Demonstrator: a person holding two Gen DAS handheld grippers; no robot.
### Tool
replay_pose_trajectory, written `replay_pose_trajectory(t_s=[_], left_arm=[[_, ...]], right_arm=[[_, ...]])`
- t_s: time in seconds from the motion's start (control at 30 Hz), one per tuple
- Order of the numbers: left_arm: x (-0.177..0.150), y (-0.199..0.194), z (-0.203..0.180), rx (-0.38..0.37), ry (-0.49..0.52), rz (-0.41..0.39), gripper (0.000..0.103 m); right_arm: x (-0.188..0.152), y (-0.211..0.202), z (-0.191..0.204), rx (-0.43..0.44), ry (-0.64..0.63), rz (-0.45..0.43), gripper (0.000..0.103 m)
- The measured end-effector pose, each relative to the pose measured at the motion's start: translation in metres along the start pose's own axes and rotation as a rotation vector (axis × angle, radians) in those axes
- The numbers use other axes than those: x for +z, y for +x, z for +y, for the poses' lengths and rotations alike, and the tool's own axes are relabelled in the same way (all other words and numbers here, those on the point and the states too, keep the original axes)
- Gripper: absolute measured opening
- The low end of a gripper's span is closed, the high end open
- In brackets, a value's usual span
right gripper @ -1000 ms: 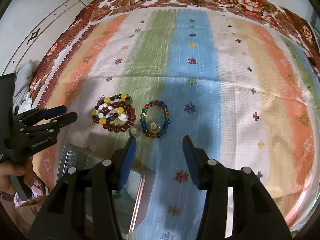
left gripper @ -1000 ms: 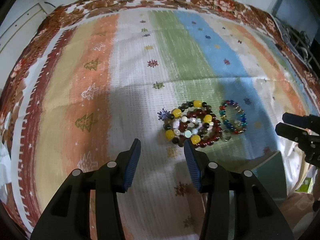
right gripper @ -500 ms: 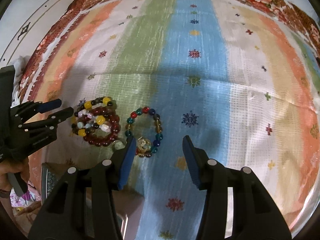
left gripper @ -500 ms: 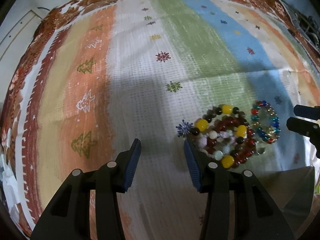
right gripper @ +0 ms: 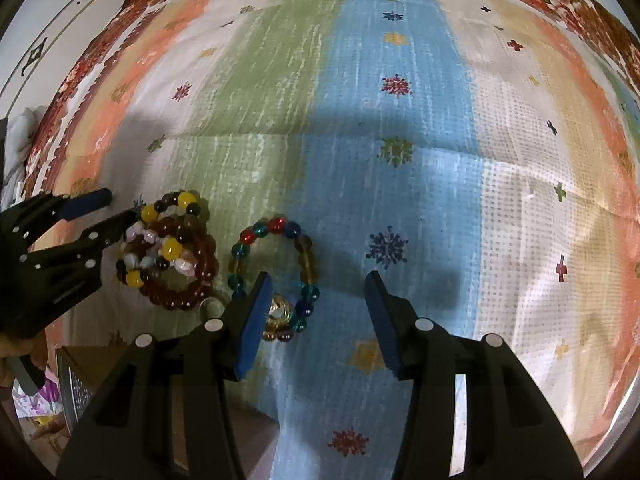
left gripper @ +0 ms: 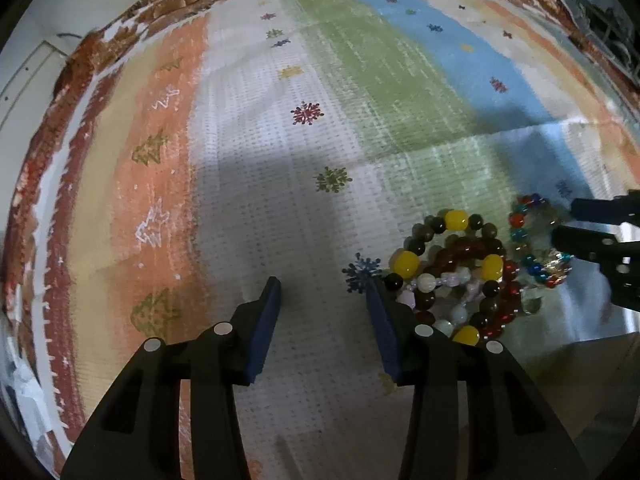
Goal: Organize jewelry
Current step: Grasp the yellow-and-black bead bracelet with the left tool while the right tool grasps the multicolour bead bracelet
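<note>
A pile of bead bracelets (left gripper: 456, 268) in dark red, yellow, black and pale beads lies on the striped cloth; it also shows in the right wrist view (right gripper: 168, 252). A separate bracelet of blue, red and amber beads (right gripper: 276, 276) lies to its right, also in the left wrist view (left gripper: 536, 244). My left gripper (left gripper: 324, 300) is open and empty, its right finger touching the pile's left edge. My right gripper (right gripper: 316, 300) is open and empty, its left finger over the multicolour bracelet's near edge.
The striped cloth (right gripper: 400, 128) covers the whole surface, with a floral border (left gripper: 132, 36) at the far edge. A box with a grey lid (right gripper: 76, 384) sits at the near edge below the bracelets. A small clear ring (right gripper: 210, 306) lies between the bracelets.
Both grippers have moved forward and down toward the bracelets. The left finger now reaches the pile; the right finger now overlaps the multicolour bracelet. Jaws stayed open.
</note>
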State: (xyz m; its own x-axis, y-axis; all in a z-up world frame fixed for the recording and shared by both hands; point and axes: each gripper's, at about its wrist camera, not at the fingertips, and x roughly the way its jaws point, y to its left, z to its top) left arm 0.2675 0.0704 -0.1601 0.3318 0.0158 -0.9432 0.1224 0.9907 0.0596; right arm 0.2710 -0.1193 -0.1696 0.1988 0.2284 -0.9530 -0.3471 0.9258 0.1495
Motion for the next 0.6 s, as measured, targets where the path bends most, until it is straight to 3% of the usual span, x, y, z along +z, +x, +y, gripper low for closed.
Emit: replay_pose_trajectory(t_s=[0.3,0.6], left_arm=[[0.004,-0.013,0.001,-0.08,-0.036,-0.021,0.043],[0.0,-0.007,-0.009,-0.072,0.009,-0.001,0.043]], right_arm=[[0.0,0.001,-0.004,0.018,0.019,-0.001,0.05],[0.0,0.002,-0.003,0.028,0.016,0.005,0.054]])
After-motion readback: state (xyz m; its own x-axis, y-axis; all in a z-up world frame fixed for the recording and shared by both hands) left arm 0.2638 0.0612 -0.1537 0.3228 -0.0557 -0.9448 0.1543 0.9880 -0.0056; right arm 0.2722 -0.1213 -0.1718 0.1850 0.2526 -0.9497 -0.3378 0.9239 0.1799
